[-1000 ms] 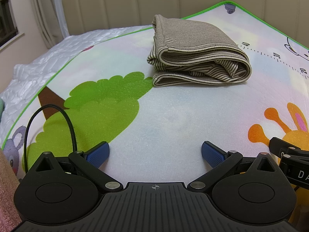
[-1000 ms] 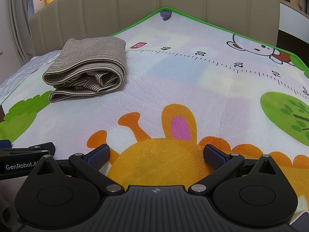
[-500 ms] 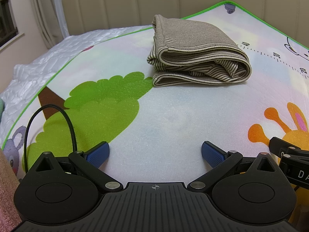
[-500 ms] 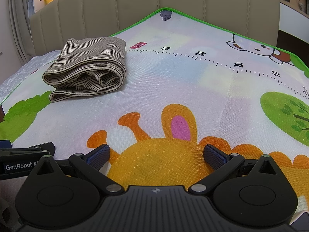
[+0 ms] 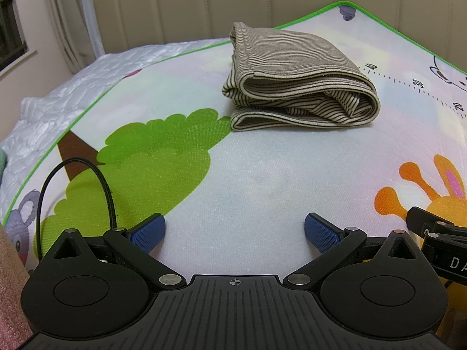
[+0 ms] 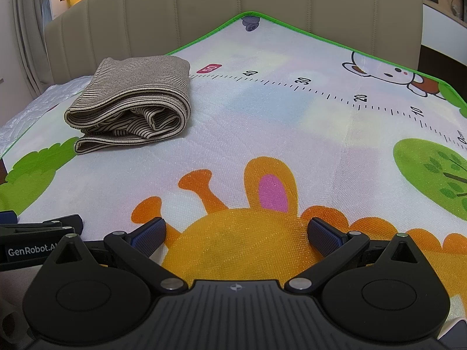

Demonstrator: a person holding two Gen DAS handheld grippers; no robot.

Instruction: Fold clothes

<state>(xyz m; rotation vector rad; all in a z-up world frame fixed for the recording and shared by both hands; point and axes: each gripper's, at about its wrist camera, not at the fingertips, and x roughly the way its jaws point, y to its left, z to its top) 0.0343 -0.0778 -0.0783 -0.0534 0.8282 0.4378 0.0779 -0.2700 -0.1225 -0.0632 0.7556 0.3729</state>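
1. The shirt (image 5: pixel 297 84) lies folded in a striped, grey-brown bundle on the play mat (image 5: pixel 262 175); compared with the frames a second and half a second ago, nothing has shifted: bundle, mat and both grippers sit exactly where they were.
2. The left gripper (image 5: pixel 235 230) rests low over the mat with its jaws spread wide and nothing between the blue pads (image 5: pixel 147 232).
3. The right gripper (image 6: pixel 236 233) is likewise released, its pads wide apart above the printed orange giraffe (image 6: pixel 242 233), holding nothing.
4. From the left gripper the shirt sits at about 1 o'clock, well apart from the jaws, with bare mat between.
5. From the right gripper the shirt (image 6: pixel 134 102) sits at about 11 o'clock, also well apart, near the mat's green-edged far side and the beige headboard (image 6: pixel 233 8).
6. The shirt's open folded edges face the grippers.
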